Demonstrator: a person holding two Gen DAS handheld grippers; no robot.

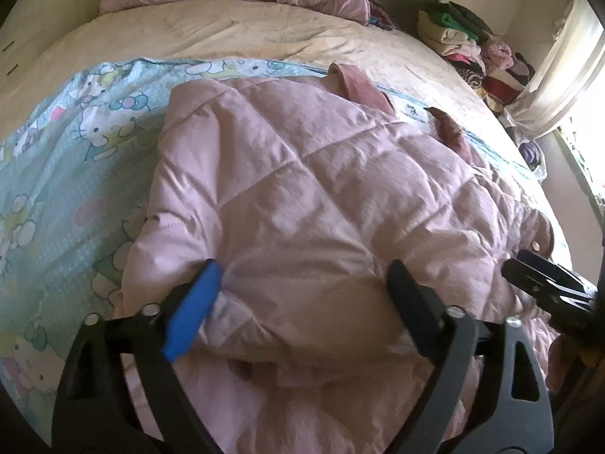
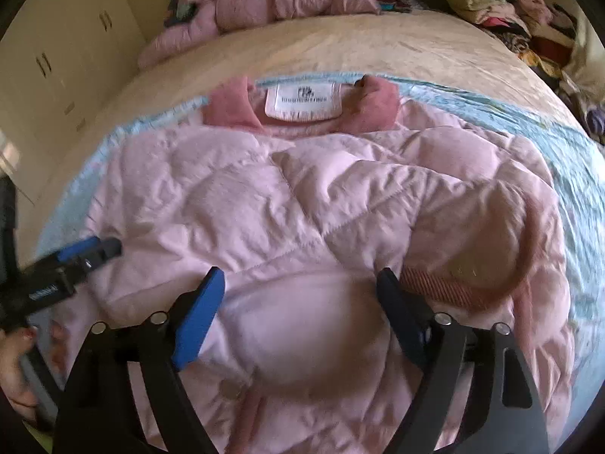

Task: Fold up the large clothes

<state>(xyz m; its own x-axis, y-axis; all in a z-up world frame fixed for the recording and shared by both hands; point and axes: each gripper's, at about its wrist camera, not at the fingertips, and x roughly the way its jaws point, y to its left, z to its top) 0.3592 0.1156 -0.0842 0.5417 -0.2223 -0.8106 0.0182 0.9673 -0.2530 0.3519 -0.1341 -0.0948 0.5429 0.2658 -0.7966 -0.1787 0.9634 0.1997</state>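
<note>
A beige bed (image 2: 378,49) carries a cartoon-print sheet (image 1: 75,143) on its near half; at the far end lies a heap of 1 crumpled pink quilted garment (image 2: 287,0), and at the far right a pile of folded clothes (image 1: 465,34) stands near a curtain (image 1: 559,72). White cupboards (image 2: 56,60) line the left wall. The pink quilted jacket (image 2: 302,196) lies spread on the sheet, collar and white label (image 2: 302,104) at the far side. The left gripper (image 1: 306,287) has its jaws wide apart with a puff of jacket between them; the right gripper (image 2: 302,295) likewise stands open over the near hem, a ribbed cuff (image 2: 435,291) just beside its right finger.
</note>
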